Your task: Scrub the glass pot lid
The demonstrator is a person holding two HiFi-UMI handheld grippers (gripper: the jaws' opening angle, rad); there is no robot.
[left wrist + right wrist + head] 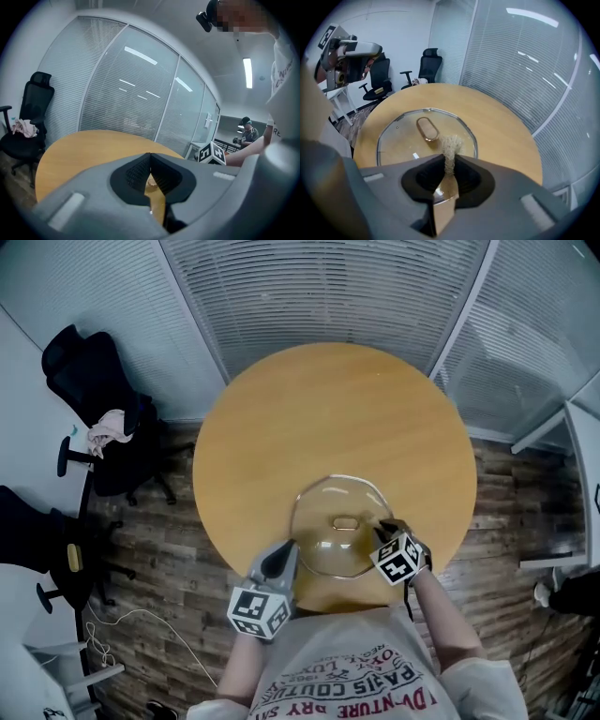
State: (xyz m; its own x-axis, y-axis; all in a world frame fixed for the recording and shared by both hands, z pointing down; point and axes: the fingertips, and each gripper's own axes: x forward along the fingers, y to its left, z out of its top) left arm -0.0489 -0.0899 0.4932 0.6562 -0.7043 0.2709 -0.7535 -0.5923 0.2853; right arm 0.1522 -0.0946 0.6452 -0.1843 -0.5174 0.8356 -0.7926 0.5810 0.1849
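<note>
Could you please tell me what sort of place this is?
Most likely an office meeting room: glass partition walls with blinds line it, a round wooden table stands in the middle, and black office chairs sit by the wall.

There was 1 round desk [328, 409], and on it 1 glass pot lid [319, 540] with 1 handle [345, 522]. There were 2 claws, the left claw [150, 157] and the right claw [449, 161], and 2 marker cubes, 1 left cube [260, 611] and 1 right cube [398, 559]. There was 1 scrub pad [451, 146]. There were 2 black office chairs, the upper chair [98, 381] and the lower chair [33, 540], and 1 pale cloth [108, 430].
</note>
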